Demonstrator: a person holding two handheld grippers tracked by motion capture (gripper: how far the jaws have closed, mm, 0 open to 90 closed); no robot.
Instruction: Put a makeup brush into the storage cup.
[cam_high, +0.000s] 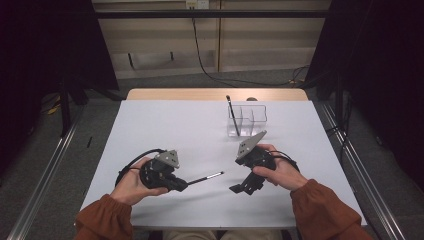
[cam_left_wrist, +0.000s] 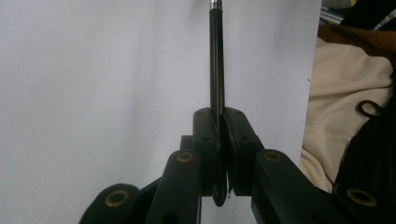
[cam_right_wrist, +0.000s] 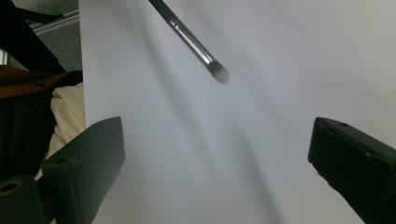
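Black-handled, with a silver ferrule and a soft tip, a makeup brush (cam_high: 205, 177) is clamped by its handle end between the closed jaws of the left tongs (cam_high: 183, 184), low over the white desk (cam_high: 170, 130) and pointing toward the right tongs (cam_high: 239, 189). The right tongs are held with their jaws spread wide and nothing between them; the brush tip (cam_right_wrist: 219, 73) is seen just beyond them. A clear divided organizer (cam_high: 247, 120) stands farther back on the desk, with another dark brush (cam_high: 231, 114) leaning upright in its left compartment.
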